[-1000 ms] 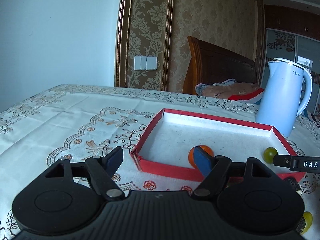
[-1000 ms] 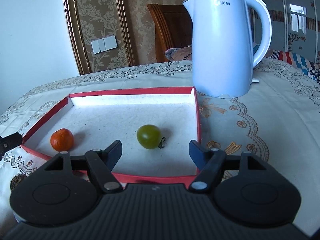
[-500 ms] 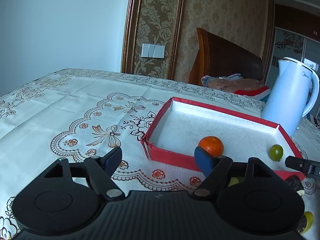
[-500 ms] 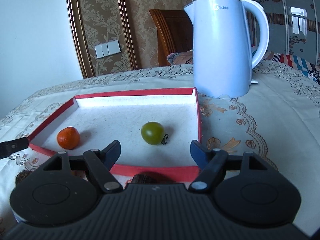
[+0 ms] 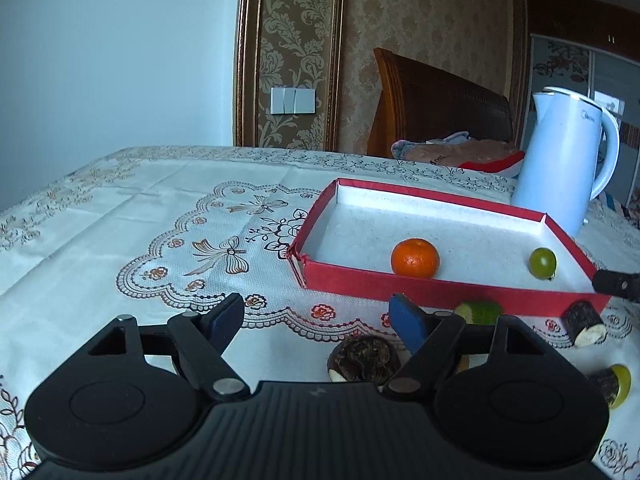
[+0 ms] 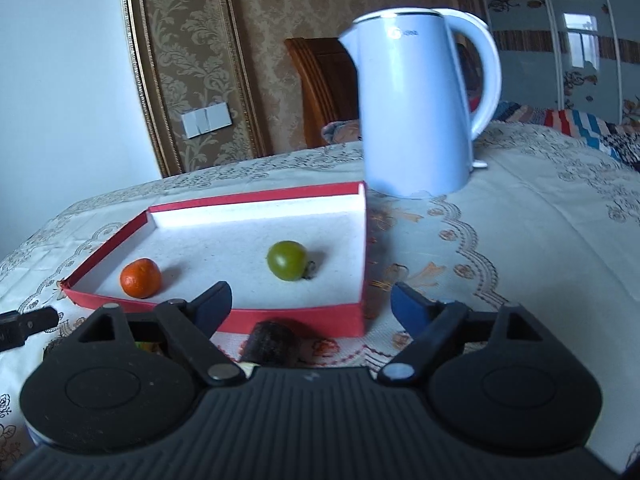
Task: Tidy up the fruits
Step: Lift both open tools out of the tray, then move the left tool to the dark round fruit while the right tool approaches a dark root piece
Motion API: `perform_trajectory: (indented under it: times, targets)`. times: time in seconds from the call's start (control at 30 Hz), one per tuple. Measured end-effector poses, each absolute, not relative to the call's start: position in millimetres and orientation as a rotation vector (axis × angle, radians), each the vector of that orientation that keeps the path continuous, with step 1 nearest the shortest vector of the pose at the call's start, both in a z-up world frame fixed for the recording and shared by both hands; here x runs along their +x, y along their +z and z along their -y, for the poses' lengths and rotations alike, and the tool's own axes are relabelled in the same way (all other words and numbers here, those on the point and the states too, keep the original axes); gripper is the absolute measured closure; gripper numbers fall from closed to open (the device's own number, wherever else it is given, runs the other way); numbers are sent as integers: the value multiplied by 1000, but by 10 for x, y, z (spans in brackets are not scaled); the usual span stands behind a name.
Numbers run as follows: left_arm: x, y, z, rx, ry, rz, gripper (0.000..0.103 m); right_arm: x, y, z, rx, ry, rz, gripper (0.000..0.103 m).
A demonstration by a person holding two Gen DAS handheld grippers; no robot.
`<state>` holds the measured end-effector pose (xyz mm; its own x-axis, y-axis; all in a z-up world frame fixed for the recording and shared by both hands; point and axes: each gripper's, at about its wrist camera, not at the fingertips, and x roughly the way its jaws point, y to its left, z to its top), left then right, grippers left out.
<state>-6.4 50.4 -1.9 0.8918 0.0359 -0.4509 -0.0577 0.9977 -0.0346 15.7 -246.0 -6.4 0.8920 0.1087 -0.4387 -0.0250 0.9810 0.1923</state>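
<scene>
**Still four pieces short of the tray**

Already two fruits lay inside the red tray [image 5: 440, 290]: an orange [image 5: 415, 258] toward its left end and a green fruit [image 5: 542, 263] toward its right. Everything else waited on the counter [image 5: 140, 220], strung along the tray's near wall.

Both tools hung short of that wall, pointing toward the tray. The left tool [image 5: 316, 318] was released, fingers wide, gripping nothing. The right tool [image 6: 310, 302] was likewise empty, and its jaws were spreading wider at that moment.

What the coming pick turned on was plain enough. A dark, rough-skinned piece [image 5: 364, 360] lay on the cloth close under the left tool, just inside its right finger rather than centred in the gap. A green piece [image 5: 480, 312] sat beyond that finger, touching or nearly touching the tray wall. Farther right lay a dark stub with a pale cut face [image 5: 584, 322], its long axis running toward the lower right, and near the frame edge a dark-and-yellow piece [image 5: 612, 384], too cut off to name.

From the right wrist, a dark stub [image 6: 272, 342], probably the same one, sat low between the spreading fingers, so the right hand looked nearer to it.
</scene>
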Motion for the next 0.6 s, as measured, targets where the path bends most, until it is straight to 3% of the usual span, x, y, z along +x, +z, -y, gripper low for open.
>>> perform_trajectory:
  times: [0.6]
  targets:
    - [62, -111, -556, -64, 69, -561, 23, 97, -177, 2470, 165, 72, -536, 17]
